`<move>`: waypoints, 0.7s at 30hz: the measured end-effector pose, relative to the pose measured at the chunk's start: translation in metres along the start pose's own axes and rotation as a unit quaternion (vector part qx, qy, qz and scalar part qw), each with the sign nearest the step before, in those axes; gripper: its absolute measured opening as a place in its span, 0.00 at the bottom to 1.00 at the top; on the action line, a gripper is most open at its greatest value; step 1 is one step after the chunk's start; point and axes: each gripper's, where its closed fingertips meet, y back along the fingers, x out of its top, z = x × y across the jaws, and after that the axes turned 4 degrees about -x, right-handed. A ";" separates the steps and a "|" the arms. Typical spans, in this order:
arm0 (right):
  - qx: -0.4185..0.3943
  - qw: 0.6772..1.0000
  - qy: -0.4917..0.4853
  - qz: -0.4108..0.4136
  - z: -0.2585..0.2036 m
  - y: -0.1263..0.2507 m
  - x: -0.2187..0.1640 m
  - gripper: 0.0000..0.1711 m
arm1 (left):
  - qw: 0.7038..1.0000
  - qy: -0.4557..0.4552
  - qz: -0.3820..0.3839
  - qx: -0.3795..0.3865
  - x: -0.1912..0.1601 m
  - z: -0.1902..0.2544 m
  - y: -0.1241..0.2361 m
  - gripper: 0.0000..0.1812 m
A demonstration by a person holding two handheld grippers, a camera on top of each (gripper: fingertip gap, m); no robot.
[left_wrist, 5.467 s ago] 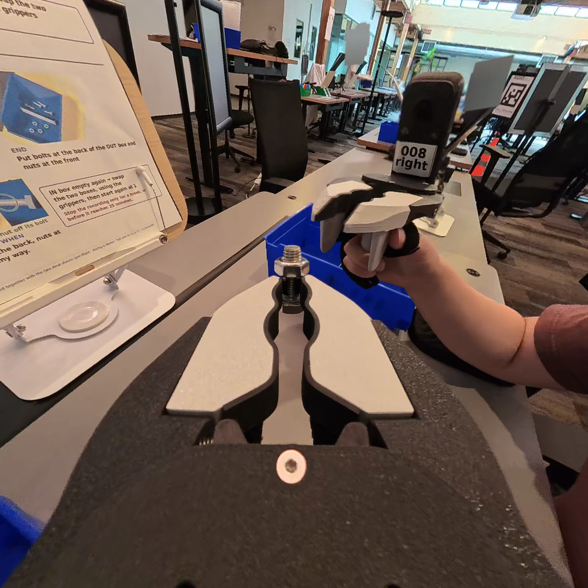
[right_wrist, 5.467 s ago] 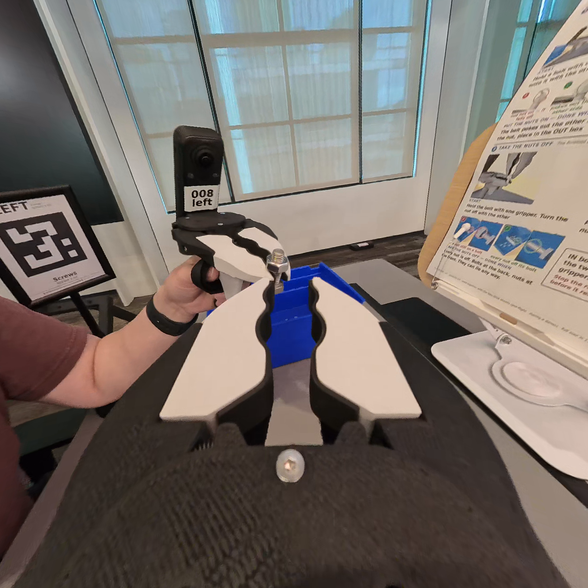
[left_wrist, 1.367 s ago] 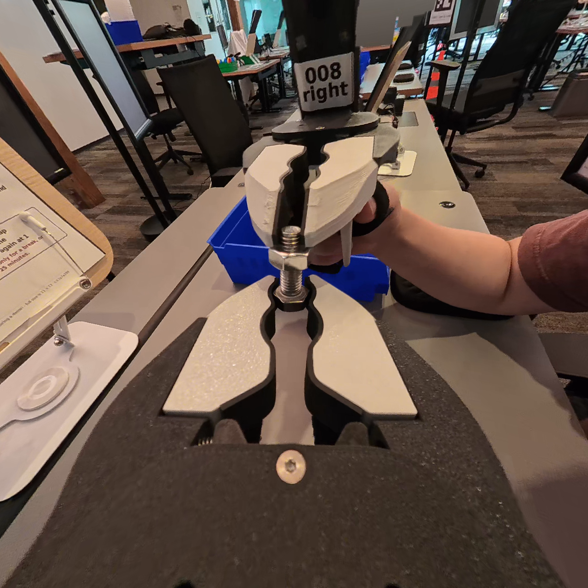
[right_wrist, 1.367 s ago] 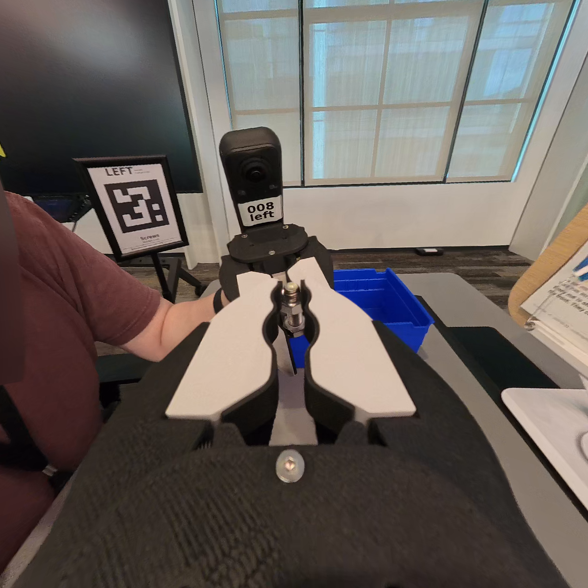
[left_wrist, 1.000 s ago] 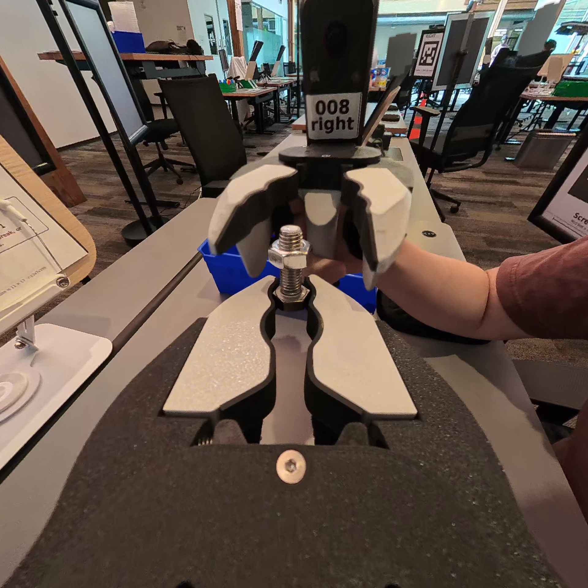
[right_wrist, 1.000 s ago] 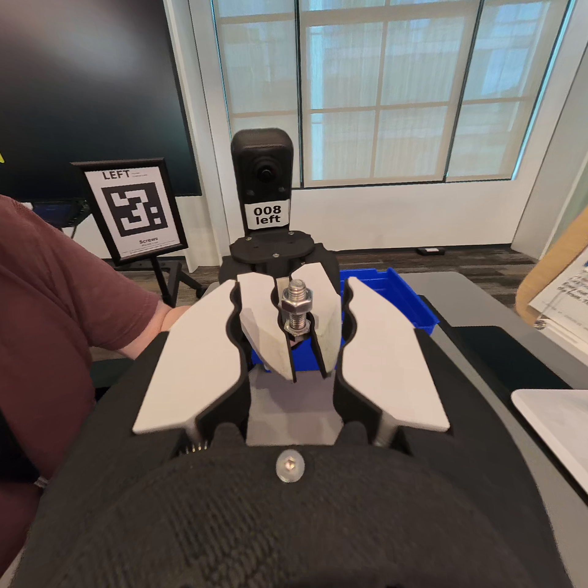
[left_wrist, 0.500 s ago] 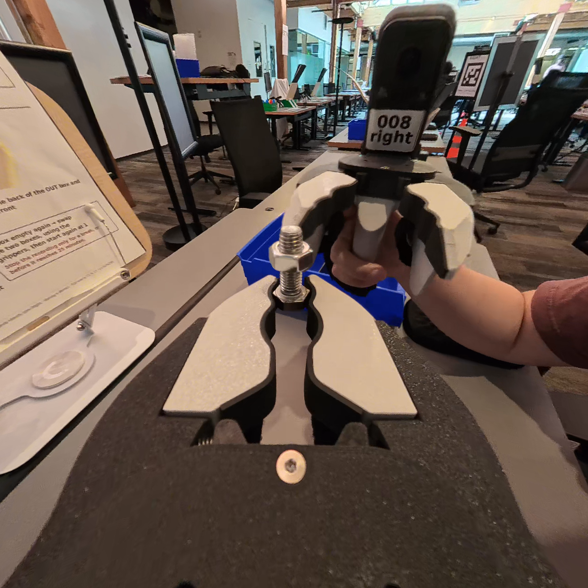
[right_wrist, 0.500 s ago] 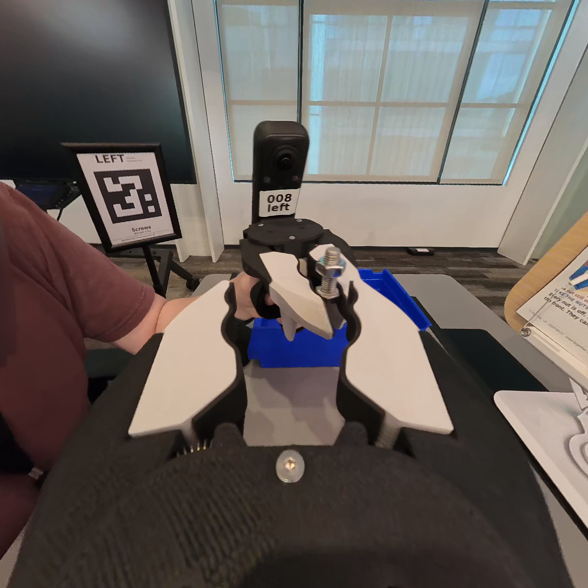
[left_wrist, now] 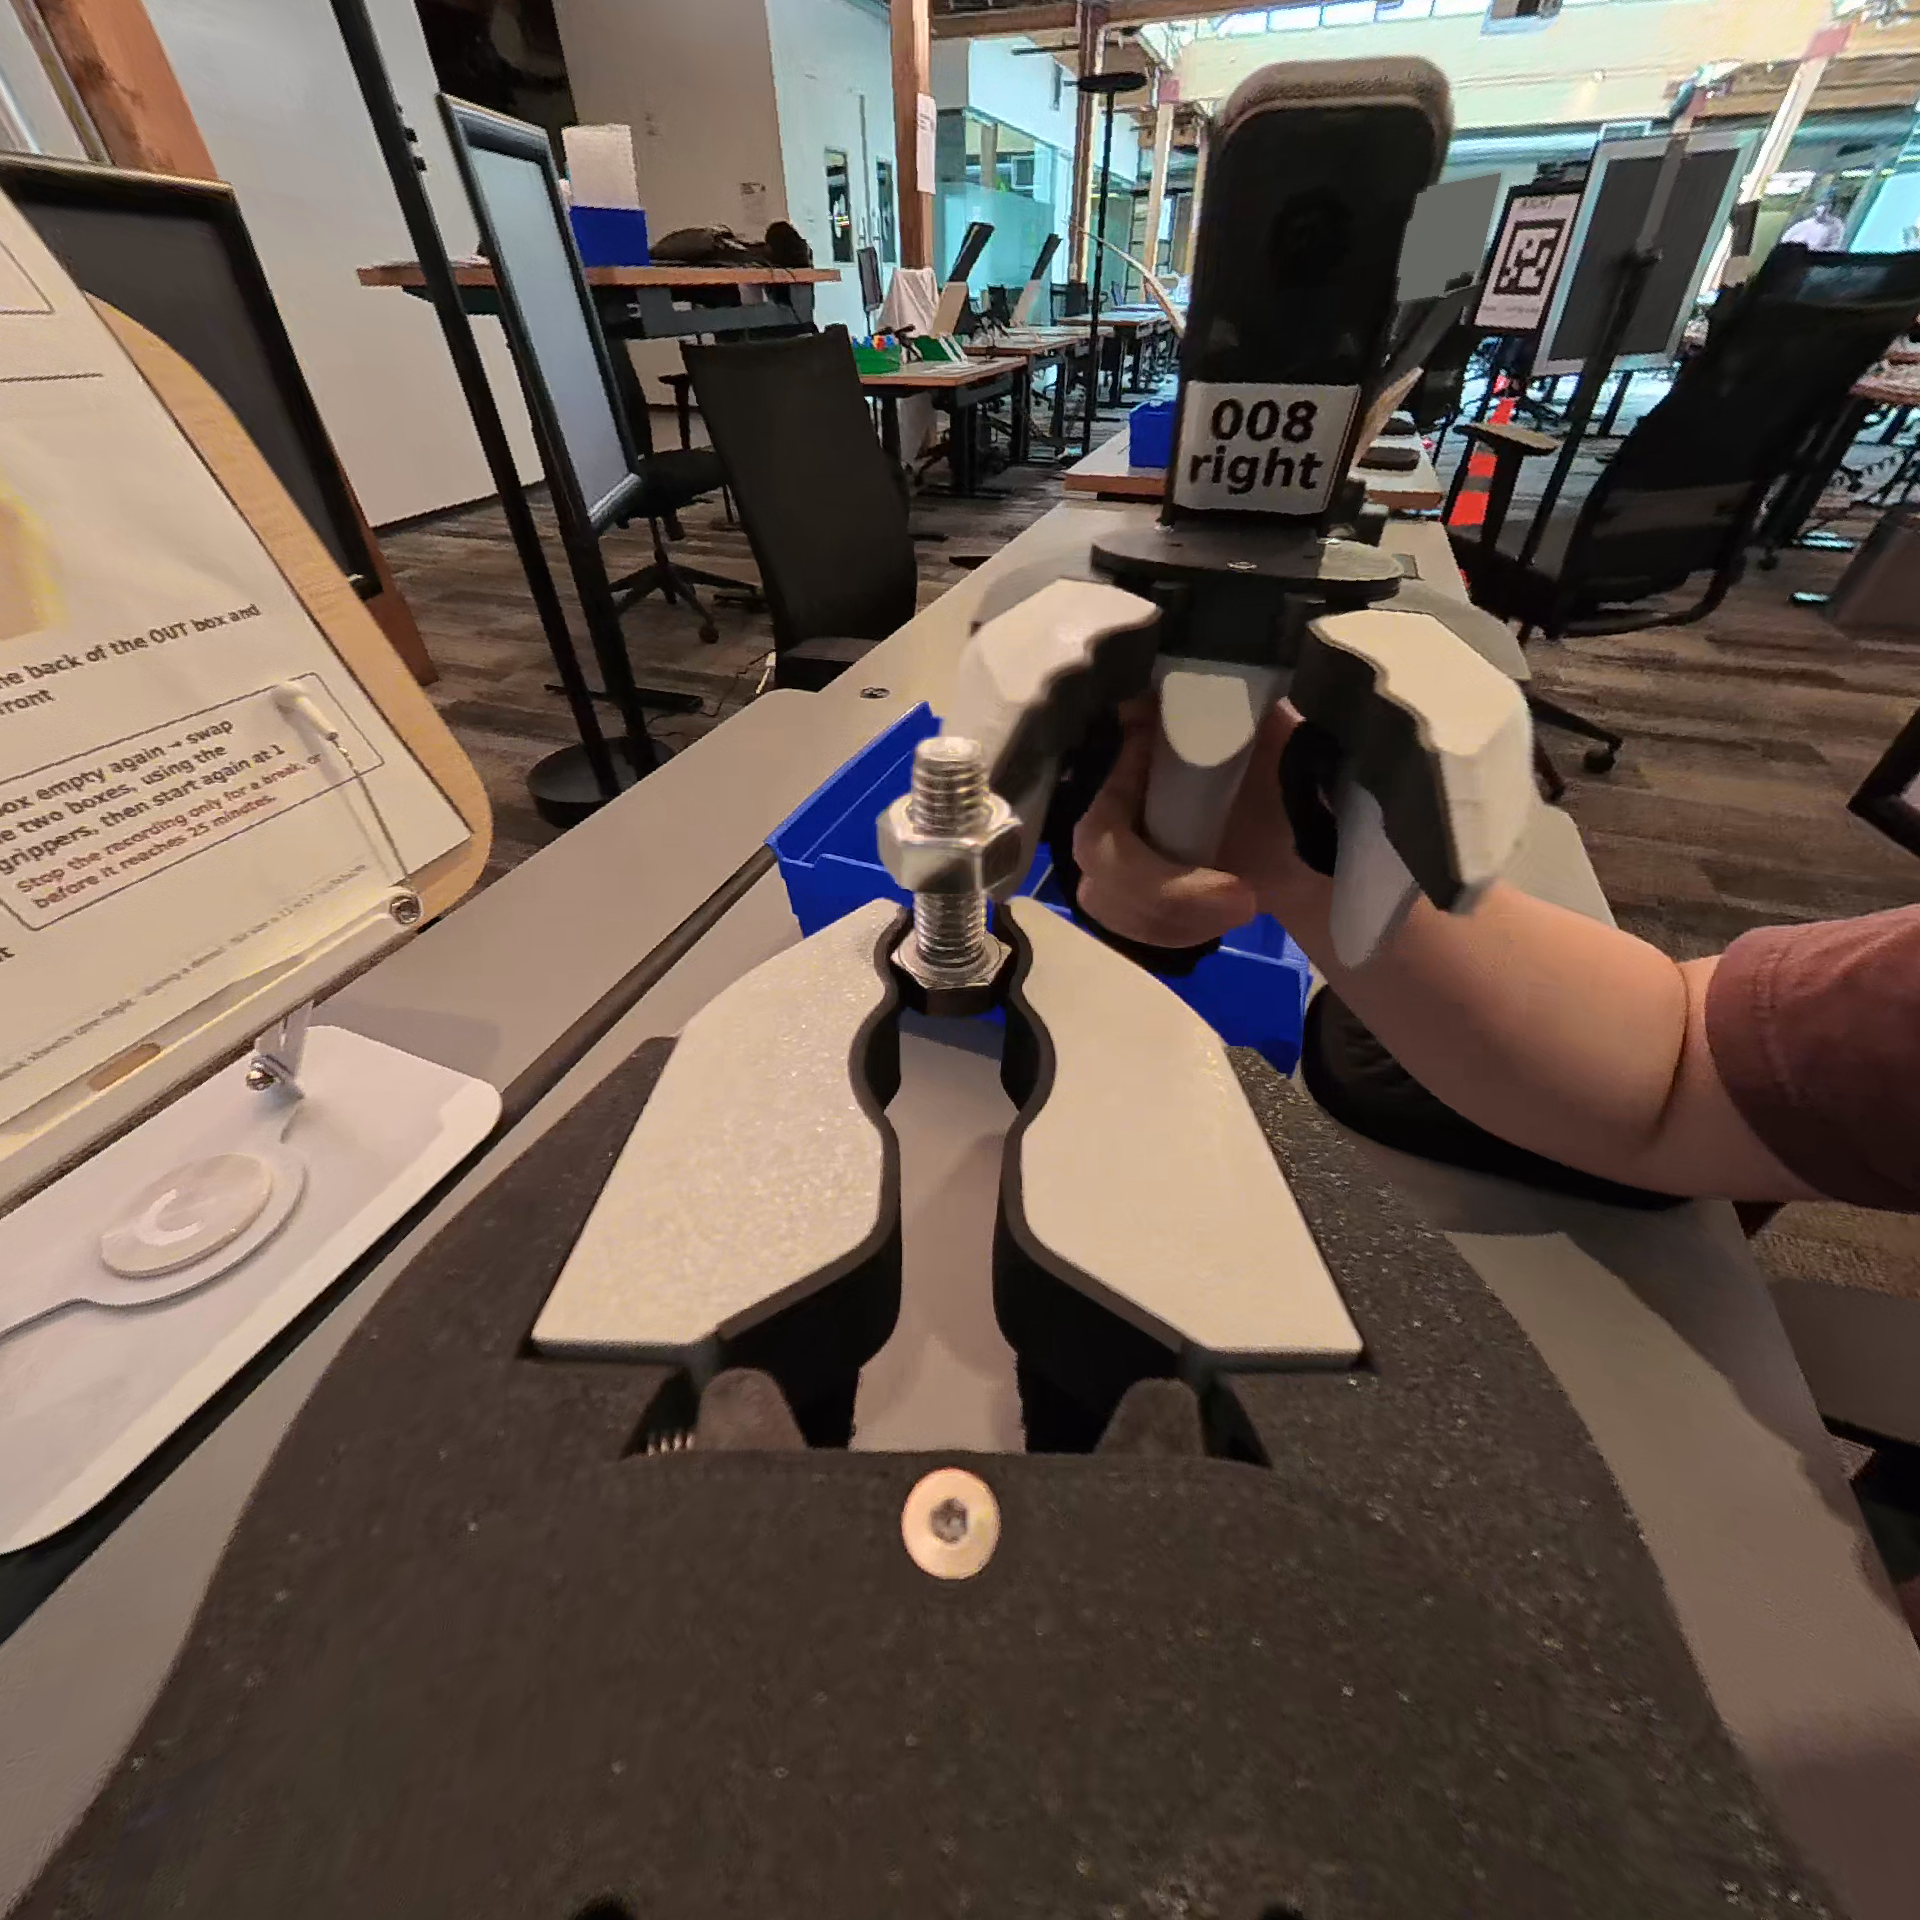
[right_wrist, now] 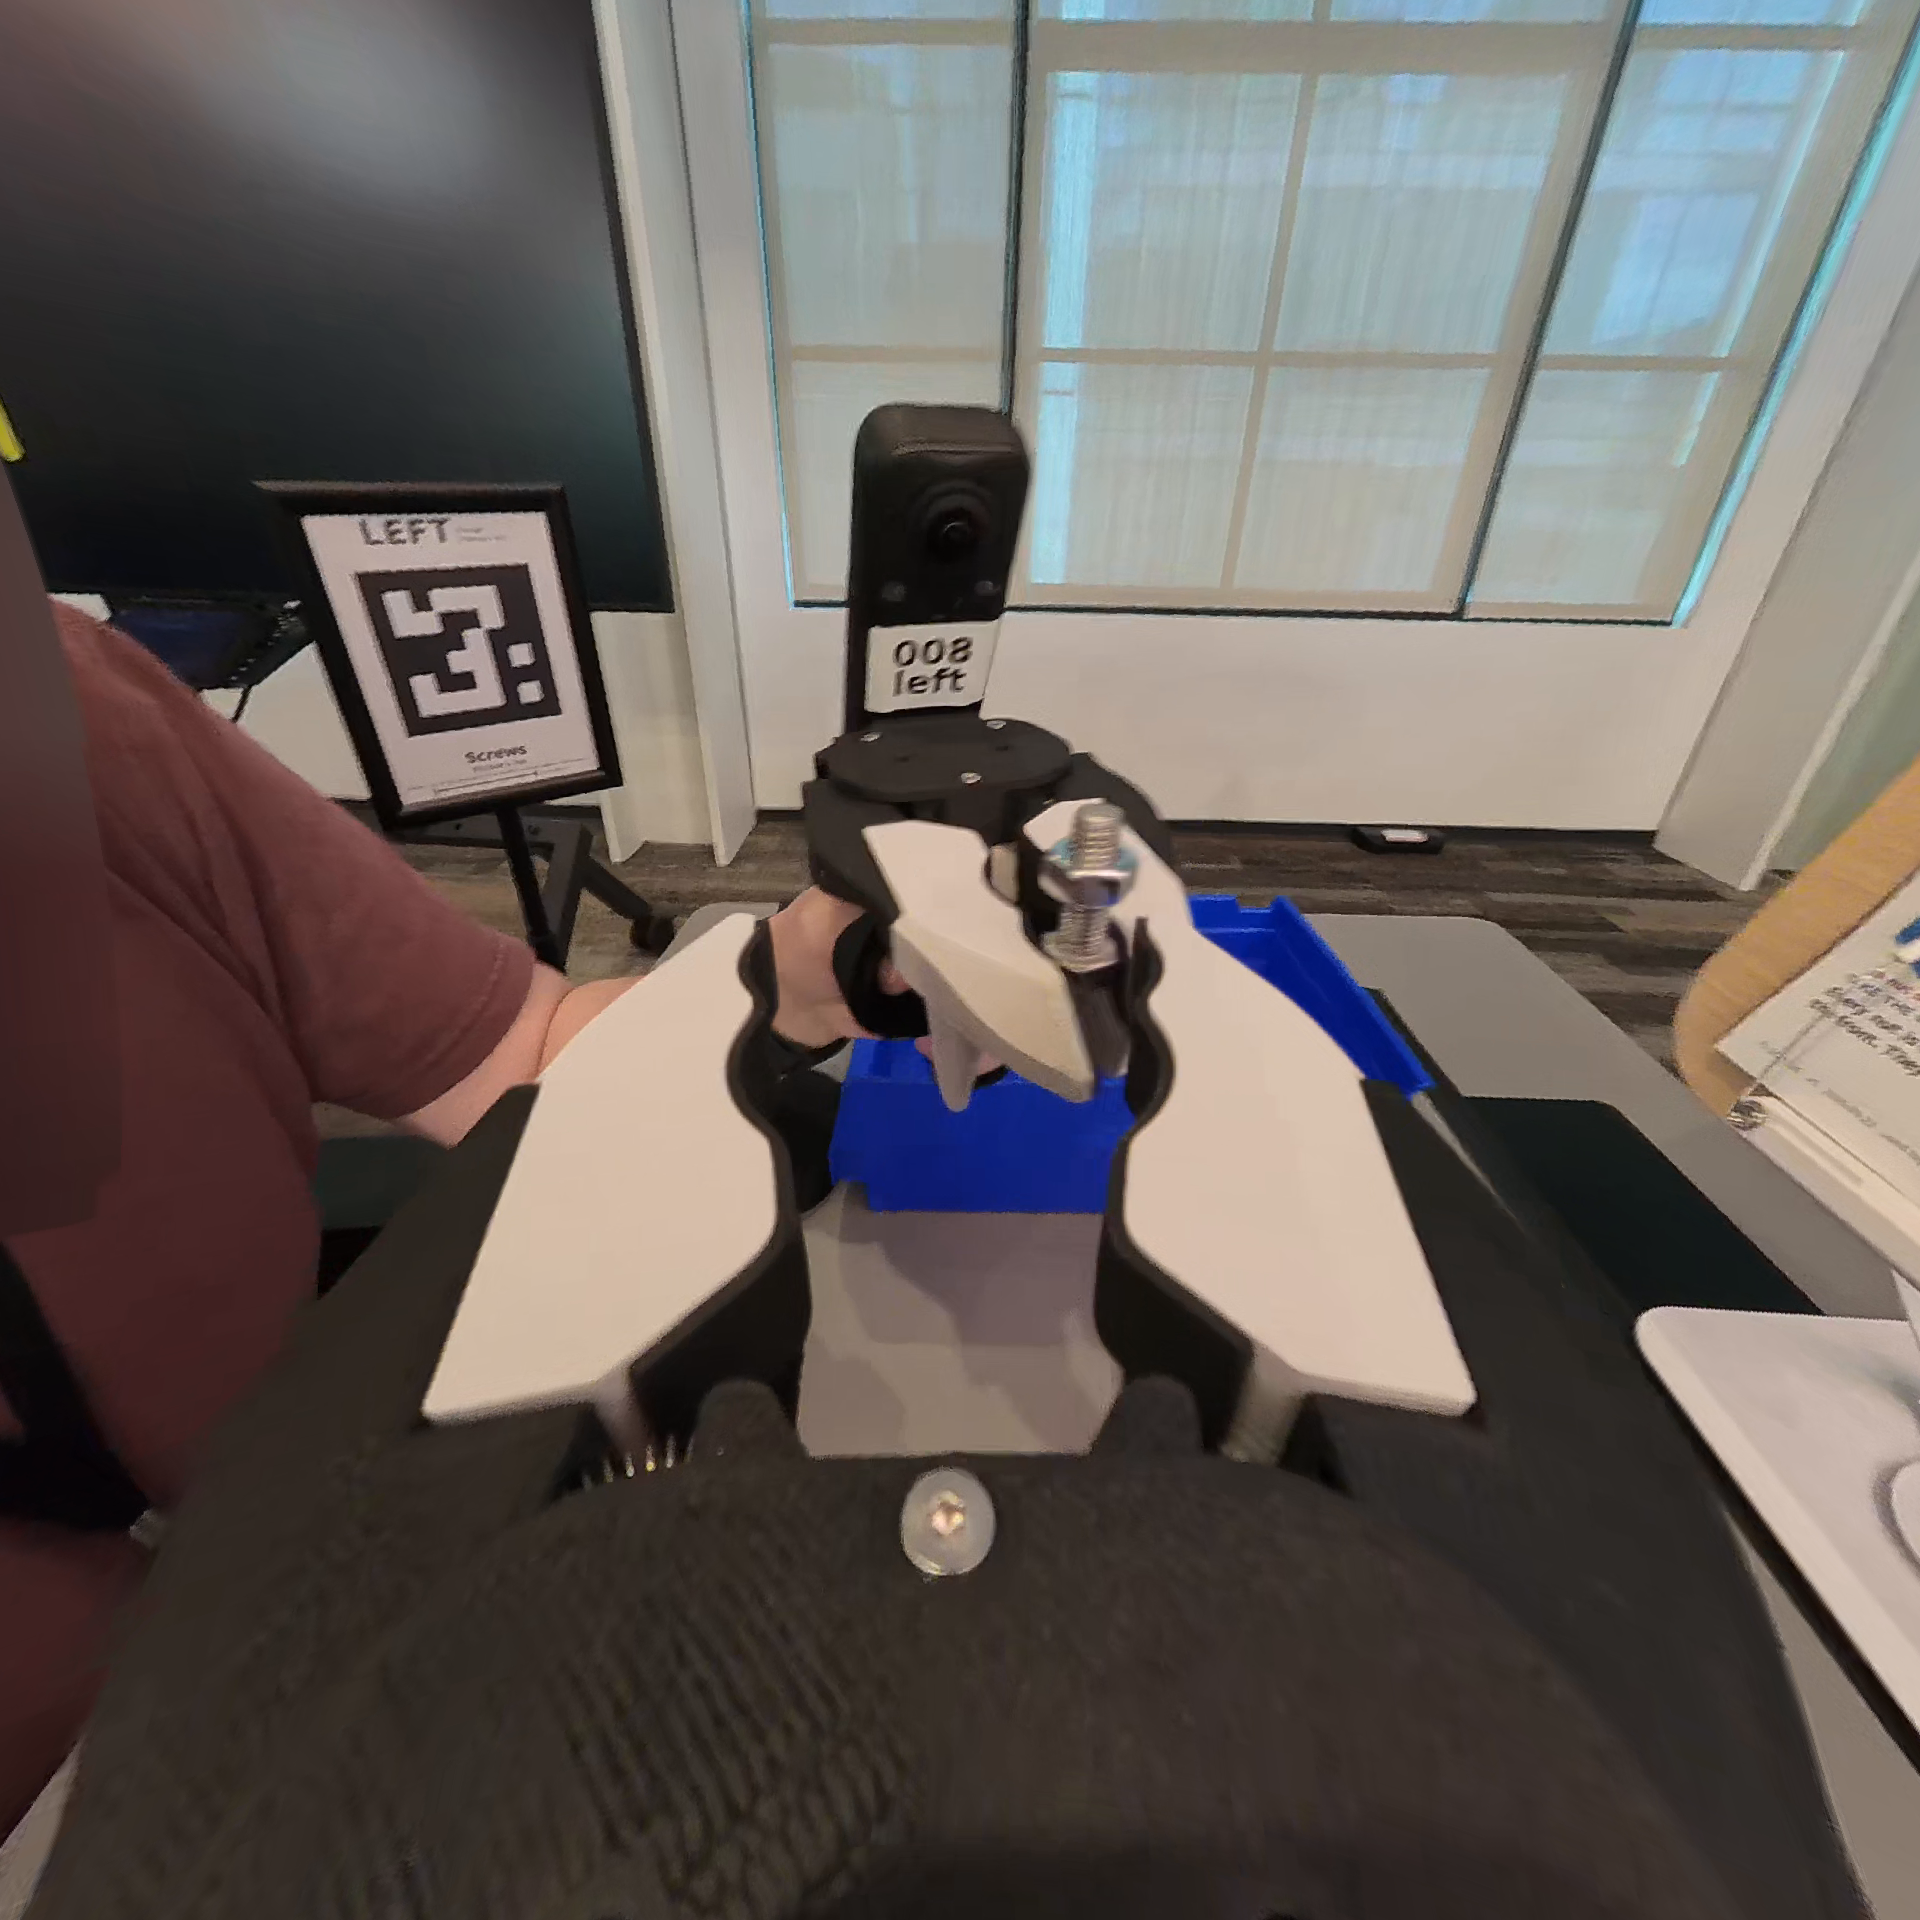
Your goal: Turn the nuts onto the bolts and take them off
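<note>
- I see a large gridded window (right_wrist: 1247, 312) pouring in daylight.
- Dark wood floor (left_wrist: 644, 623), black office chairs (left_wrist: 800, 499) and rows of desks (left_wrist: 935, 374) stretch behind.

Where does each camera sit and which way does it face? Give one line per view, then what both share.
Left wrist view: on the left gripper, looking along its jaws, shut on the bolt, toward the open right gripper and forearm.
Right wrist view: on the right gripper, facing the windows, left gripper and maroon sleeve.
Shared: bolt, nut, blue bin.
</note>
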 end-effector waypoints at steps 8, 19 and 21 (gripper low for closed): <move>0.016 1.000 -0.013 0.000 -0.007 -0.010 -0.004 0.45 | 0.999 -0.023 -0.031 -0.015 -0.011 0.016 -0.018 0.08; 0.019 0.999 -0.027 0.005 -0.006 -0.013 -0.005 0.45 | 0.999 -0.010 -0.011 -0.031 -0.003 0.020 -0.013 0.08; 0.015 1.000 -0.015 -0.007 -0.007 -0.015 -0.009 0.46 | 1.000 -0.019 -0.019 -0.015 -0.005 0.016 -0.014 0.08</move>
